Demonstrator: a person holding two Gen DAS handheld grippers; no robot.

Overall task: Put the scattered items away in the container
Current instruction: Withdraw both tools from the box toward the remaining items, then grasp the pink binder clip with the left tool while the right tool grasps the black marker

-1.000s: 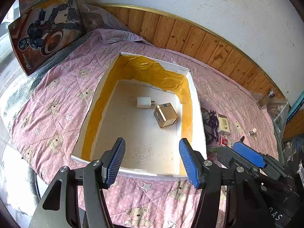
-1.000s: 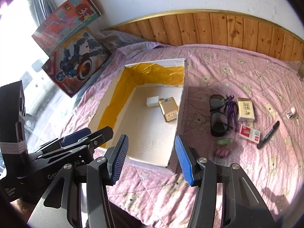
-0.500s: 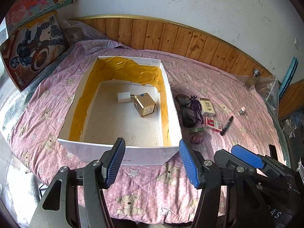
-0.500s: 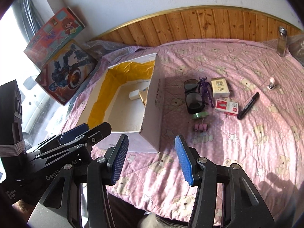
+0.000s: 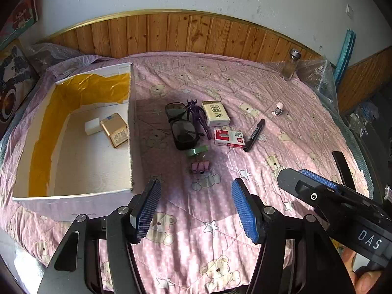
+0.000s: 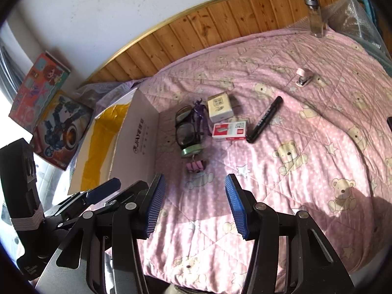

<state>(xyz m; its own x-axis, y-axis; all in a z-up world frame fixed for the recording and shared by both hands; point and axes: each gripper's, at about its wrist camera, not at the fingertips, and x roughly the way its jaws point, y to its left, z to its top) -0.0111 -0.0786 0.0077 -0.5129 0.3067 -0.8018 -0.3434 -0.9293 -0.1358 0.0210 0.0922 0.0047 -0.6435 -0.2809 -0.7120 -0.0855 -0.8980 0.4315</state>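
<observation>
A white box (image 5: 131, 132) lined with yellow tape stands at the left on the pink quilt, holding a gold tin (image 5: 115, 132) and a white charger (image 5: 93, 127). To its right lie dark glasses (image 5: 180, 127), a purple figure (image 5: 196, 115), a cream box (image 5: 215, 112), a red staple box (image 5: 229, 137), a black marker (image 5: 254, 134), a green tape roll (image 5: 196, 151) and a pink binder clip (image 5: 200, 166). A small pink stapler (image 6: 303, 76) lies further right. My left gripper (image 5: 196, 208) and right gripper (image 6: 193, 203) both hang open and hold nothing, short of the clip (image 6: 194, 166).
A glass bottle (image 5: 291, 65) stands at the quilt's far right corner beside bubble wrap (image 5: 316, 76). Two toy boxes (image 6: 51, 112) lean against the wall at the left. Wood panelling (image 5: 186, 35) runs along the back. Bare quilt (image 6: 306, 171) stretches right of the items.
Both views have swung right, from over the white box to the scattered items beside it. Both grippers stayed open and hold nothing.
</observation>
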